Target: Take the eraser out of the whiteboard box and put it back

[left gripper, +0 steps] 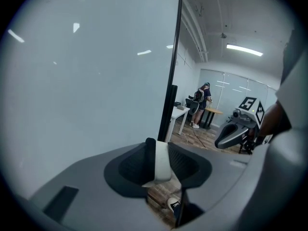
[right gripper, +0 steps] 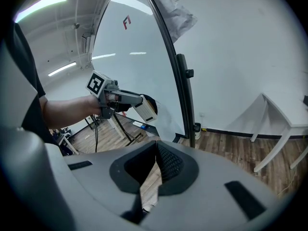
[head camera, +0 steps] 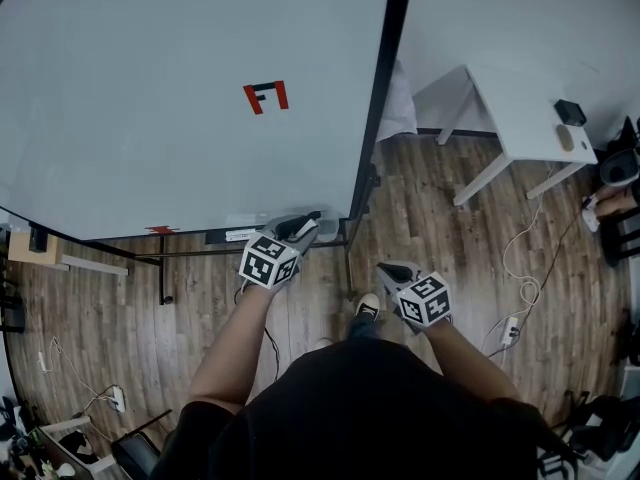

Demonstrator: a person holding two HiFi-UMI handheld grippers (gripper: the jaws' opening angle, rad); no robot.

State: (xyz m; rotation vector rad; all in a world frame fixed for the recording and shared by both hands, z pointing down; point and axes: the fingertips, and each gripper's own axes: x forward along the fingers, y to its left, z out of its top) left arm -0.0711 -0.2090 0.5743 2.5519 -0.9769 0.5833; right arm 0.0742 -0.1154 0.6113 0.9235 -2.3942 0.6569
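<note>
Nearest the person, the right gripper [head camera: 388, 270] hangs over the wood floor [head camera: 300, 303] with its jaws together and nothing between them, so it cannot steady or catch anything.

Just ahead, the left gripper [head camera: 298, 232] has its jaws clamped at a middling width on the eraser [left gripper: 161, 160], which stands on edge between the pads with its dark face to one side and its pale body to the other. The eraser is out of the whiteboard box [head camera: 330, 232], which I read as the pale translucent holder at the board's lower edge. It sits just beside or above that holder, but I cannot tell whether they touch.

The main risk I see is in the return:
- **Catching the rim:** the box mouth looks hard to make out against the pale board, so an eraser brought in tilted could catch it.
- **Dropping:** if the jaws open before the eraser is seated, it would likely fall to the floor beside the shoe [head camera: 367, 306].
- **Slipping:** the pads seem to hold only one end, so a knock could twist it loose.

Beyond that, a hard push could shove the whiteboard [head camera: 180, 88] on its stand.

Farther off, the white table [head camera: 520, 118] and the loose cables [head camera: 520, 268] lie well apart from the work and look like no hazard.
</note>
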